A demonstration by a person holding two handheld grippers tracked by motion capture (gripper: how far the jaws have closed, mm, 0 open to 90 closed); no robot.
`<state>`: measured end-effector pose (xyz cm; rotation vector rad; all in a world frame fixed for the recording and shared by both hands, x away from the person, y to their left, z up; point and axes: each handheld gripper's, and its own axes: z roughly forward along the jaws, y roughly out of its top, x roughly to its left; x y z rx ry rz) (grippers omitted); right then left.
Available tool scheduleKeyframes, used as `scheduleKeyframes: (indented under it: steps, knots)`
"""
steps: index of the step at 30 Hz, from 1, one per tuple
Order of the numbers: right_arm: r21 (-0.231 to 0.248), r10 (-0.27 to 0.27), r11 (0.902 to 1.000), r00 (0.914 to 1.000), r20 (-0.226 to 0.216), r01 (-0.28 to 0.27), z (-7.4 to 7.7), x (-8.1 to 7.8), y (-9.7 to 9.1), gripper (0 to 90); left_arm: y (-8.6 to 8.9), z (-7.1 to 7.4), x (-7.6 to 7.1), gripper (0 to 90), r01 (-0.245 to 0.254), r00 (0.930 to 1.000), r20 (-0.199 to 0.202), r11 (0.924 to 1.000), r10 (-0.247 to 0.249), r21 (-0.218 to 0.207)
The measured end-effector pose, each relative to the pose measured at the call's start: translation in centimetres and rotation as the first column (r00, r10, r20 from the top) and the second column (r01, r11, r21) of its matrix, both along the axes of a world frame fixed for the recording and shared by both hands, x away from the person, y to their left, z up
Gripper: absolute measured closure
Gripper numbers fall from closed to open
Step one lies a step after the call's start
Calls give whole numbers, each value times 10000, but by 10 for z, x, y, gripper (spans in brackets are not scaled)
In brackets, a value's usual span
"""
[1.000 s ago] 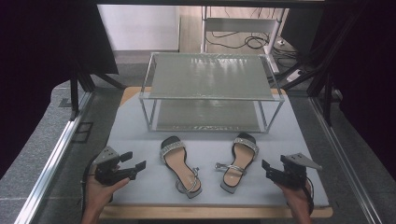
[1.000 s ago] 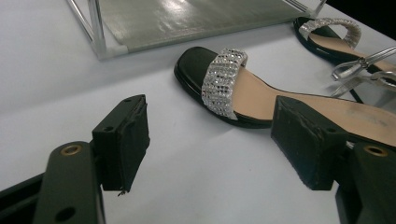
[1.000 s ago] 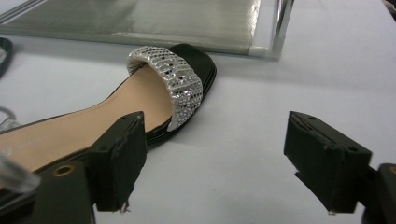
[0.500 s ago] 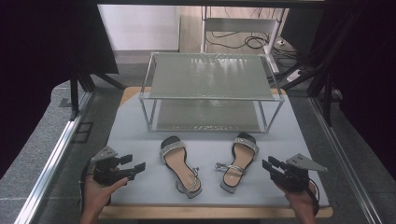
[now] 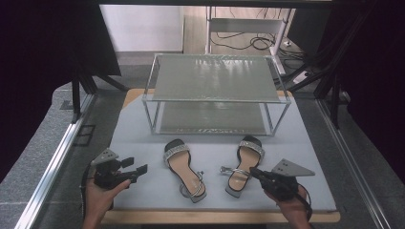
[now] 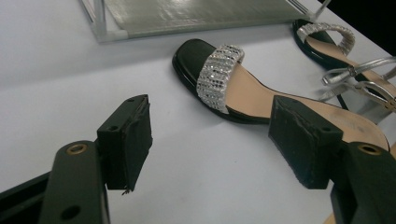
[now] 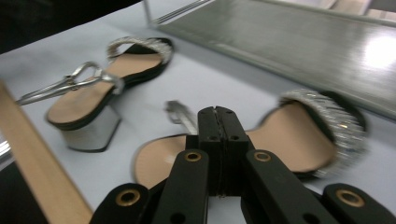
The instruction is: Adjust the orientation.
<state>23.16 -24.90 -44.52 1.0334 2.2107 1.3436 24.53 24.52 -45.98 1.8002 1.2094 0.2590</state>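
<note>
Two black sandals with rhinestone toe straps lie on the grey mat, toes toward the rack: the left sandal [image 5: 184, 169] and the right sandal [image 5: 243, 164]. My left gripper [image 5: 138, 170] rests at the mat's left, open and empty, pointing at the left sandal [image 6: 219, 77]; its jaws [image 6: 212, 135] stand wide apart. My right gripper [image 5: 253, 172] hovers at the right sandal's heel end. Its jaws have just been closing and now meet with nothing between them [image 7: 218, 114], above that sandal's insole [image 7: 303, 135]. Beyond lies the left sandal [image 7: 93, 98].
A two-tier metal and glass rack [image 5: 215, 95] stands behind the sandals. The mat's wooden front edge [image 5: 215, 217] runs near both hands. Metal frame rails [image 5: 57, 157] border the left side, and cables lie on the floor at the back.
The right gripper has moved left toward the right sandal, risen a little, and gone from open to shut. The left gripper and both sandals have stayed put.
</note>
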Motion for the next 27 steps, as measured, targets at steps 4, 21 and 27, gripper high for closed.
scheduleKeyframes:
  steps: [4,21,27]
  knots:
    - [-334,676,9971,9977,-48,-677,-4,-3,24,900,1,1,0,309,-107,9999,16,9999,107,-56]
    - [-931,2183,9699,9730,-753,-2248,-25,-3,88,900,-5,-1,0,309,158,9998,-87,9999,-158,-19]
    - [-1110,2471,9596,9631,-1072,-2585,-36,-4,99,900,-7,-2,0,311,201,9996,-190,9998,-201,13]
